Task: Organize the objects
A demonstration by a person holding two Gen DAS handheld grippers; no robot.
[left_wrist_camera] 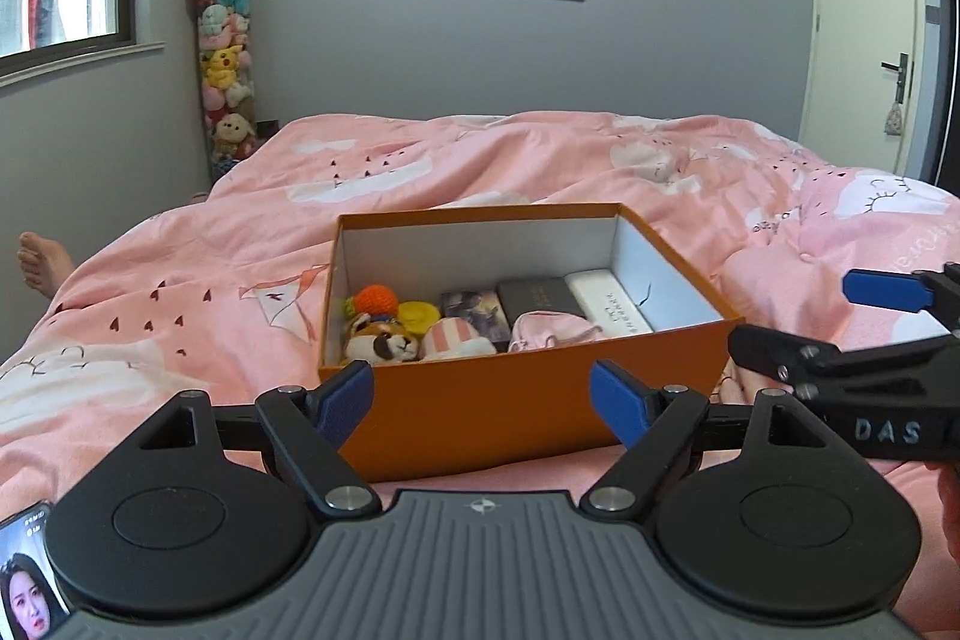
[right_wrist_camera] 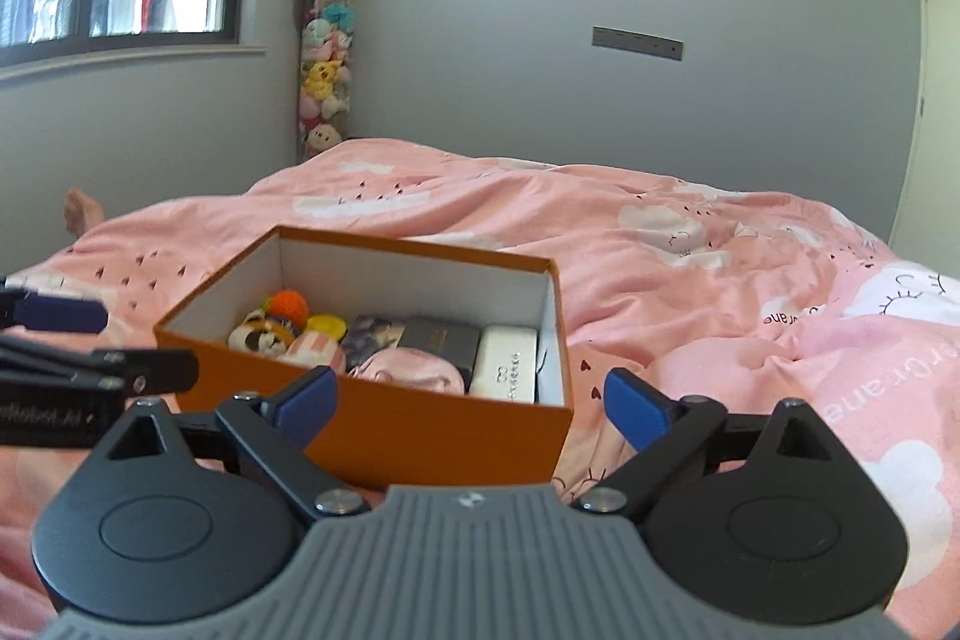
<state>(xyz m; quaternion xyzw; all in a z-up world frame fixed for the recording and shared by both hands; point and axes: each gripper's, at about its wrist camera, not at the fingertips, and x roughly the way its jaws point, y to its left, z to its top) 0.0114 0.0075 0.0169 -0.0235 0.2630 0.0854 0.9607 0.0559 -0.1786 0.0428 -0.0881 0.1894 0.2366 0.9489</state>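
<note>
An open orange box (left_wrist_camera: 510,400) (right_wrist_camera: 420,430) sits on the pink bed. Inside lie a raccoon plush (left_wrist_camera: 381,340) (right_wrist_camera: 261,337), an orange knitted ball (left_wrist_camera: 378,301) (right_wrist_camera: 287,305), a yellow item (left_wrist_camera: 418,314), a striped pink item (left_wrist_camera: 453,338), a pink pouch (left_wrist_camera: 549,331) (right_wrist_camera: 414,367), a dark case (left_wrist_camera: 537,298) (right_wrist_camera: 441,337), a white case (left_wrist_camera: 609,307) (right_wrist_camera: 507,364) and a card (left_wrist_camera: 471,310). My left gripper (left_wrist_camera: 483,403) is open and empty just before the box's near wall. My right gripper (right_wrist_camera: 471,406) is open and empty at the box's right near corner.
The pink duvet (left_wrist_camera: 540,160) covers the bed. A tall tube of plush toys (left_wrist_camera: 225,58) with a panda on top stands in the far corner. A bare foot (left_wrist_camera: 39,262) lies at the left. A phone (left_wrist_camera: 27,580) is at the lower left. A door (left_wrist_camera: 864,10) is at the right.
</note>
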